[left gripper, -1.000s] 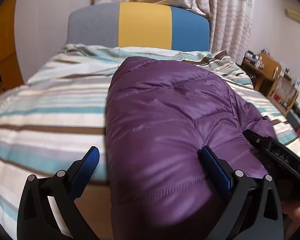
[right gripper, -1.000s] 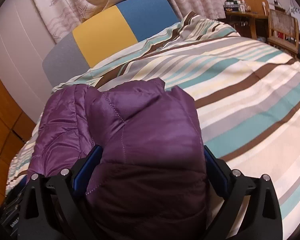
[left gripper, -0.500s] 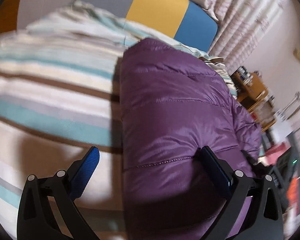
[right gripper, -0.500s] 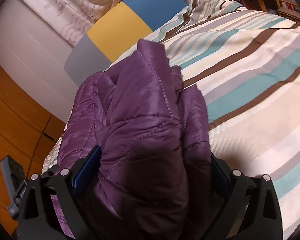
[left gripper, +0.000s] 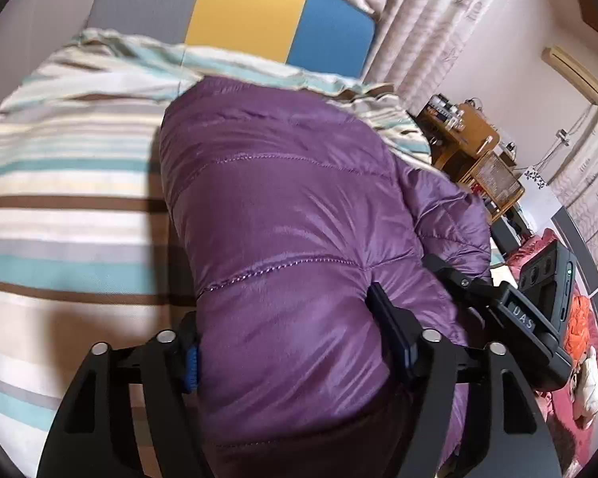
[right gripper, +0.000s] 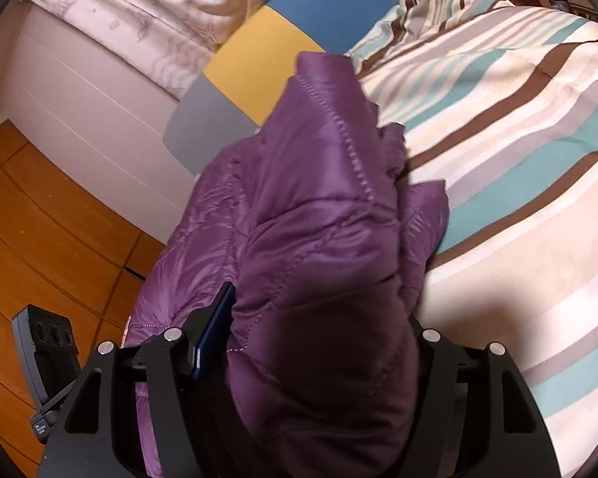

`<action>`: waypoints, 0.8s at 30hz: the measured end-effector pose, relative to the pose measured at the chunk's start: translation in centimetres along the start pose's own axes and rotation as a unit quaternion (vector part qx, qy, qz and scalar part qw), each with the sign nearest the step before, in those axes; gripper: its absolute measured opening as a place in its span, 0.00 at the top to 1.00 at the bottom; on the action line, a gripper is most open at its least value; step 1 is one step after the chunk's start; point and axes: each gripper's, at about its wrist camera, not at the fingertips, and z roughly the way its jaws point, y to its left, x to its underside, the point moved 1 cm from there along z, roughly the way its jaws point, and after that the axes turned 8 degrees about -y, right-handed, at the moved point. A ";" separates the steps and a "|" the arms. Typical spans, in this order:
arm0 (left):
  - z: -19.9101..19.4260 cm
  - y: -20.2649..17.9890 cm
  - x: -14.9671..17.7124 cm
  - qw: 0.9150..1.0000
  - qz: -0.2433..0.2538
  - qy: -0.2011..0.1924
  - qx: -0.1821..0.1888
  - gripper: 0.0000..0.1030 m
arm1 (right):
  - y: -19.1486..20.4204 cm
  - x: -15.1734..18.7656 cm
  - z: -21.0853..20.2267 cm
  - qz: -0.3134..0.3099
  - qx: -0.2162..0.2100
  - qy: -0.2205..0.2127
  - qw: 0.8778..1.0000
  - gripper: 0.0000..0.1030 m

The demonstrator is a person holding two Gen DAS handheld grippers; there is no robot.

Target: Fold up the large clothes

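A purple quilted puffer jacket (left gripper: 283, 215) lies bunched on a striped bed (left gripper: 59, 207). My left gripper (left gripper: 291, 342) is shut on the jacket's near edge, with padding bulging between the blue pads. My right gripper (right gripper: 311, 342) is shut on another thick fold of the same jacket (right gripper: 319, 207), which rises in front of the lens and hides its right finger. The right gripper also shows in the left wrist view (left gripper: 510, 310), beside the jacket on the right.
A grey, yellow and blue headboard (left gripper: 251, 12) stands at the far end of the bed, with curtains (left gripper: 430, 32) behind. A wooden desk and shelf (left gripper: 470, 147) stand to the right. A wooden wardrobe (right gripper: 40, 247) is on the left. Red bedding (left gripper: 570, 318) lies on the floor.
Both grippers have closed on the jacket: the left from wide open around its edge to pinching it. The right gripper has lifted its fold, which stands higher.
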 end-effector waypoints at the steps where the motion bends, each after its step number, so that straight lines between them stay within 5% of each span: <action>1: -0.6 -0.1 -0.1 1.000 0.002 -0.012 -0.002 0.36 | 0.4 0.2 -0.2 -0.001 -0.005 -0.001 1.000 0.35; 13: -7.1 2.8 0.9 0.995 0.001 -0.090 -0.037 0.39 | 6.6 3.6 0.8 -0.054 -0.049 0.019 0.997 0.35; 24: -12.7 11.0 0.4 0.982 -0.044 -0.136 -0.121 0.39 | 15.4 7.1 9.6 -0.122 -0.101 0.084 0.984 0.35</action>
